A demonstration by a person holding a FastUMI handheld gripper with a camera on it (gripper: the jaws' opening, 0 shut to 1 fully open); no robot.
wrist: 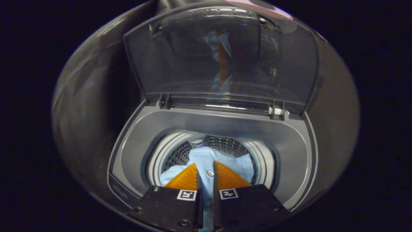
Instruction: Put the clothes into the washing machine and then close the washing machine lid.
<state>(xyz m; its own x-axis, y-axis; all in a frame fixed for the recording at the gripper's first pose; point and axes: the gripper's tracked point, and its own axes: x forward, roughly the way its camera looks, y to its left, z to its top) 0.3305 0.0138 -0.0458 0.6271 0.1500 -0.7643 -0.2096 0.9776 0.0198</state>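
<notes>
Now tool (206, 169) pinches shirt (206, 158) — over drum (225, 145)

Grey top-loading washing machine (167, 129), tinted clear lid (222, 54) raised upright at far side on its hinges, round perforated drum (225, 146) open, light blue buttoned shirt (206, 161) bunched inside drum, white button facing up, pinched between gripper (206, 170) fingers

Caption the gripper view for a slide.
Tool shut on light blue shirt, lowering it into washing machine drum; clear lid stands open.
</notes>
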